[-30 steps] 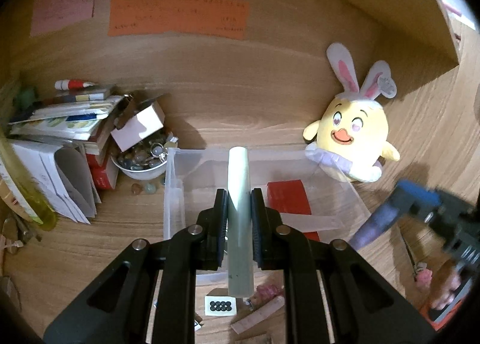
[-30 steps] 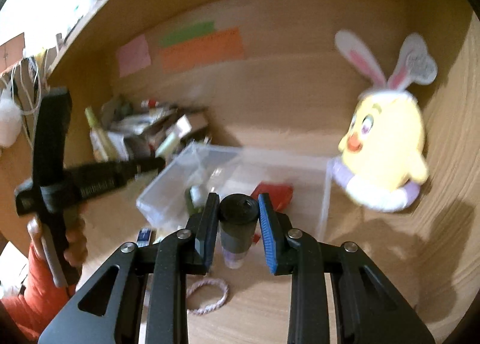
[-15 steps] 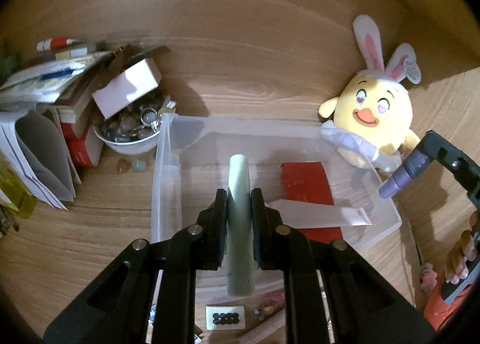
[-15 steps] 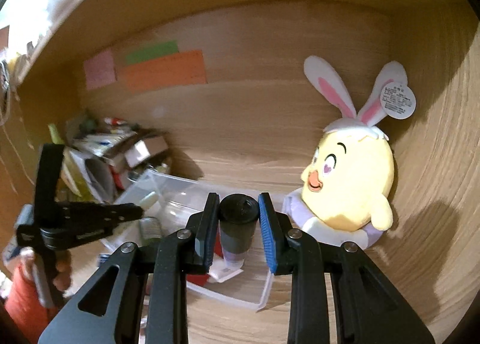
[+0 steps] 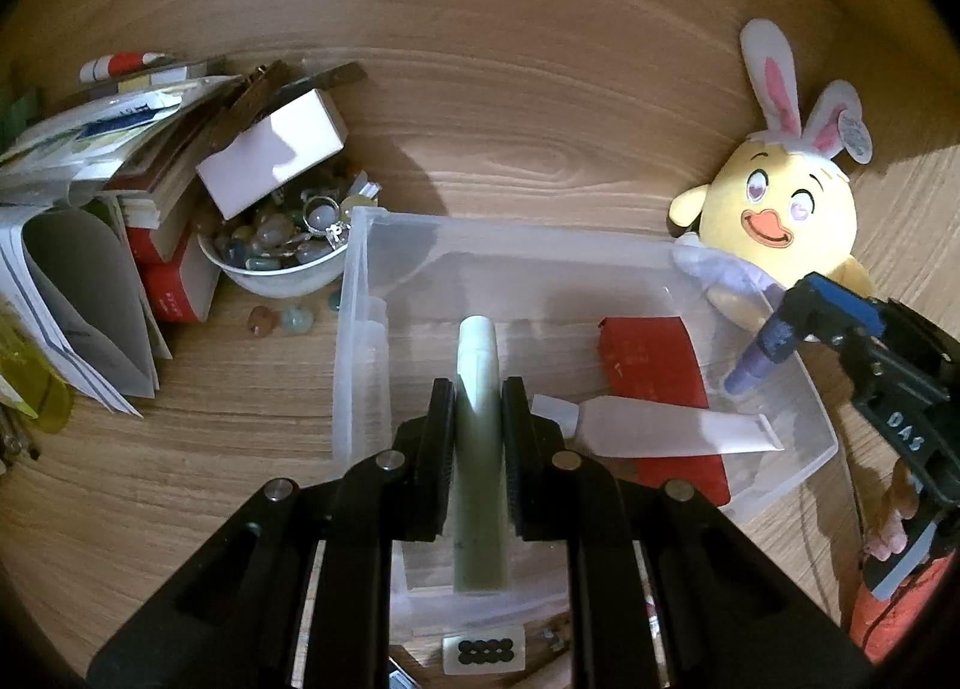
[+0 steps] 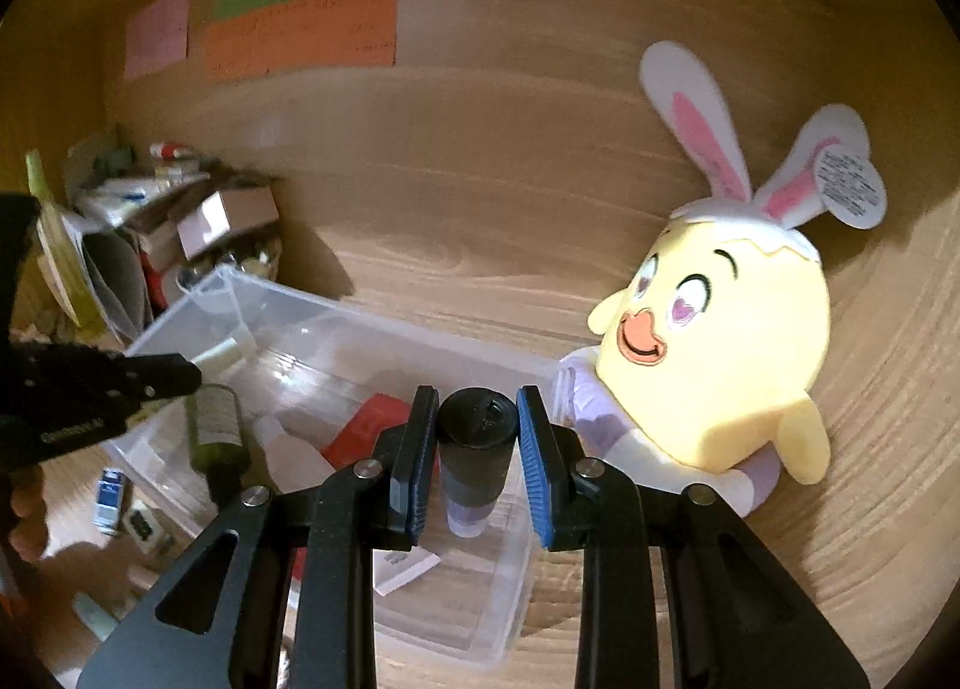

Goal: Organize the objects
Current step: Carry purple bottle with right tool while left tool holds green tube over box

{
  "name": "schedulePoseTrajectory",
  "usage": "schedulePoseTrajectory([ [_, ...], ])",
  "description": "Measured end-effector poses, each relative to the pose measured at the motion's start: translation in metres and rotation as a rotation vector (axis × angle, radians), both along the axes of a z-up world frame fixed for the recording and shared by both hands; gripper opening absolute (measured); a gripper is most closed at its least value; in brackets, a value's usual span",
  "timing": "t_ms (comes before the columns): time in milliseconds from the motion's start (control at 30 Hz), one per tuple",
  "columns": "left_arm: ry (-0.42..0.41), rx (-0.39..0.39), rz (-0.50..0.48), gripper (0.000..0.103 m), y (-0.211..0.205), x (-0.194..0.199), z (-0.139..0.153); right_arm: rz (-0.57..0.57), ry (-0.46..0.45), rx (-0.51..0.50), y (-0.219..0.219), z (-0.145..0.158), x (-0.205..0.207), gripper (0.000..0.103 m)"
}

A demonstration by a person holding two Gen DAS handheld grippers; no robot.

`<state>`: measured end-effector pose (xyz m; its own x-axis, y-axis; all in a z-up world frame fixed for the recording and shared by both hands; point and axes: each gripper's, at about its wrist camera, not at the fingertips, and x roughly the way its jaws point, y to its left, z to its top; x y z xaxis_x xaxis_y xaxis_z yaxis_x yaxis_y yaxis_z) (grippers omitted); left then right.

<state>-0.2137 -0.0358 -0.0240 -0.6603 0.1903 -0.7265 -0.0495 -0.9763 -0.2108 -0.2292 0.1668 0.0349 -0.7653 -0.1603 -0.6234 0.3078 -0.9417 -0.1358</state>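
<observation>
left wrist: above bin (image 5: 360, 329) | right wrist: low, right | shared: bin

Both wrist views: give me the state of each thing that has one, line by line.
Left gripper: shut on green tube.
Green tube: held over the bin.
Right gripper: shut on purple bottle.
Purple bottle: capped, held over the bin.
Bin: open, no lid.
White tube: capped, lying in the bin.
Red packet: flat in the bin.
Bowl: full of trinkets.
</observation>
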Motion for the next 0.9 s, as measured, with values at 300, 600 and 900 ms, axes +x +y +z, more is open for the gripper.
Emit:
schedulePoseTrajectory([
  [300, 0.044, -0.028, -0.018, 0.015, 0.004, 0.011, 0.01, 0.048, -0.037, 0.083, -0.034, -0.021, -0.008, 0.024],
  [600, 0.109, -0.054, -0.028, 0.048, 0.007, 0.035, 0.03, 0.112, -0.117, 0.048, -0.054, -0.035, -0.013, 0.024],
  [900, 0.163, -0.086, -0.01, 0.064, -0.002, 0.063, 0.041, 0.141, -0.166, 0.03, -0.063, -0.043, -0.011, 0.043],
])
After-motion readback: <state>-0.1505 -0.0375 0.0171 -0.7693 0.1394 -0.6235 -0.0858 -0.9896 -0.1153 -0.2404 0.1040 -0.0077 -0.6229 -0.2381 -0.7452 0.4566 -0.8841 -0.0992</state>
